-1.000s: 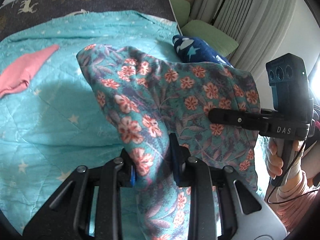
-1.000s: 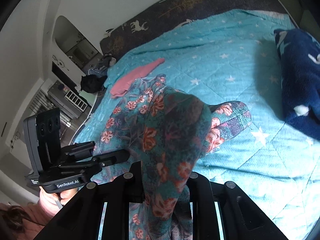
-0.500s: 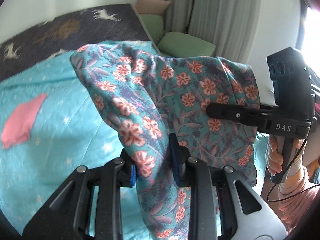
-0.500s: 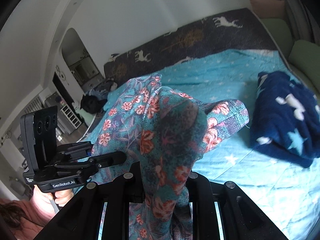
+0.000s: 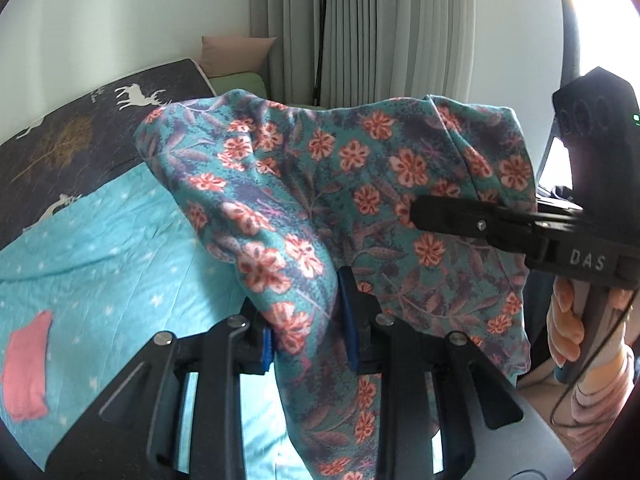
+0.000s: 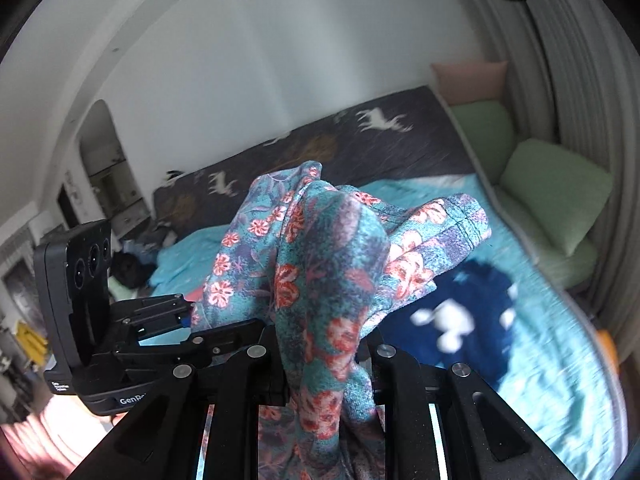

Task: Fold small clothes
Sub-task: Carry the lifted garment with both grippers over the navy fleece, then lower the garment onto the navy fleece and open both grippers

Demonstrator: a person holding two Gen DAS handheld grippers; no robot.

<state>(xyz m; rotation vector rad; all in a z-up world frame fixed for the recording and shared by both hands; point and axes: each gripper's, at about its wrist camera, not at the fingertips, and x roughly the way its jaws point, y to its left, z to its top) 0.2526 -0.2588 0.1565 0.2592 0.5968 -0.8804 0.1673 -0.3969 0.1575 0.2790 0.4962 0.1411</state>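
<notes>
A teal floral garment [image 5: 360,184] with coral flowers hangs in the air above the bed, stretched between both grippers. My left gripper [image 5: 306,320] is shut on a bunched edge of it, blue pads pressing the cloth. In the right wrist view my right gripper [image 6: 324,344] is shut on another bunched part of the floral garment [image 6: 320,264]. The right gripper [image 5: 424,212] shows at the right of the left wrist view, a hand on its handle. At the left of the right wrist view the left gripper [image 6: 188,320] reaches in.
A teal star quilt [image 5: 100,264] covers the bed, with a dark reindeer blanket [image 5: 80,132] behind. A pink cloth [image 5: 28,372] lies at left. A navy star garment [image 6: 460,316] lies on the quilt. Green and pink pillows [image 6: 552,184], curtains and a floor lamp [image 5: 320,32] stand beyond.
Both grippers have risen with the floral garment, lifting it off the quilt. The views now take in the wall, curtains and pillows, and the pink cloth sits lower in the left wrist view.
</notes>
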